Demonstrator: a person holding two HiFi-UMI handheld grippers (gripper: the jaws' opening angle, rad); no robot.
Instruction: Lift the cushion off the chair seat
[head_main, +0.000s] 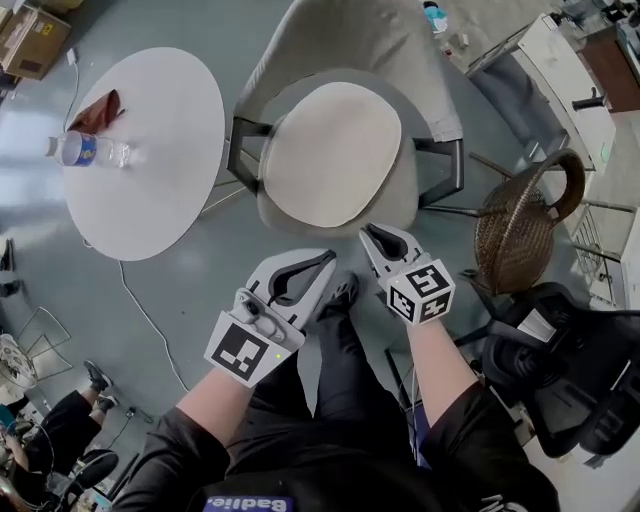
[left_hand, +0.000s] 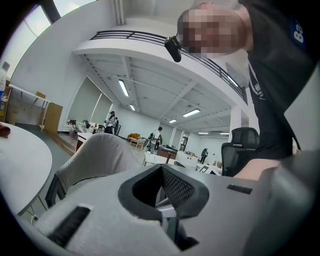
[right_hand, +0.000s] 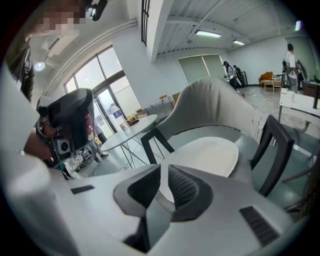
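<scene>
A cream cushion (head_main: 332, 152) lies flat on the seat of a grey shell chair (head_main: 340, 35) with dark armrests, just ahead of me. My left gripper (head_main: 328, 260) hovers in front of the seat's near edge, jaws together with nothing between them. My right gripper (head_main: 371, 233) is at the seat's near right edge, also shut and empty. In the right gripper view the cushion (right_hand: 212, 154) sits just beyond the closed right gripper (right_hand: 162, 172), which points down at it. The left gripper view shows the left gripper (left_hand: 161, 169) level, facing the chair's back (left_hand: 97, 157).
A round white table (head_main: 160, 190) stands left of the chair with a water bottle (head_main: 88, 150) and a reddish packet (head_main: 98, 110). A wicker basket (head_main: 520, 232) and a black office chair (head_main: 570, 365) are on the right. A cable runs along the floor at left.
</scene>
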